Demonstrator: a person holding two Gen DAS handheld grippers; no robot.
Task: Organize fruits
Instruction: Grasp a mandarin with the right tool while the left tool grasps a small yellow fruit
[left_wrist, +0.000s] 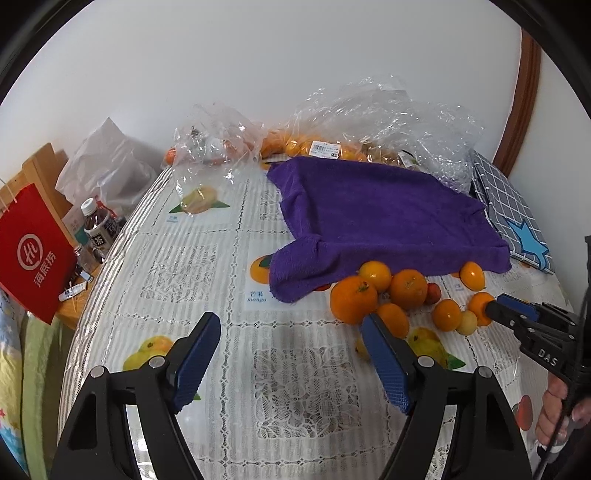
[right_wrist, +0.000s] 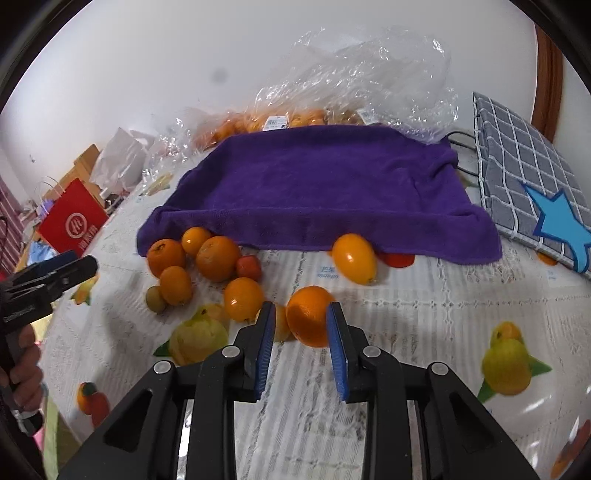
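Note:
Several oranges lie loose on the tablecloth in front of a purple towel (left_wrist: 376, 218) (right_wrist: 317, 192). In the right wrist view my right gripper (right_wrist: 301, 319) is shut on one orange (right_wrist: 308, 315) between its blue pads, low over the table. A yellow-orange oval fruit (right_wrist: 354, 263) lies just beyond it at the towel's edge. A cluster of oranges (right_wrist: 207, 264) (left_wrist: 373, 295) with a small red fruit (right_wrist: 249, 266) and a small green one (right_wrist: 155, 299) lies to the left. My left gripper (left_wrist: 291, 334) is open and empty, left of the cluster.
Clear plastic bags of oranges (left_wrist: 332, 144) lie behind the towel by the wall. A grey checked bag with a blue star (right_wrist: 532, 184) lies at the right. A red paper bag (left_wrist: 33, 251), bottles (left_wrist: 99, 229) and a white bag stand off the table's left edge.

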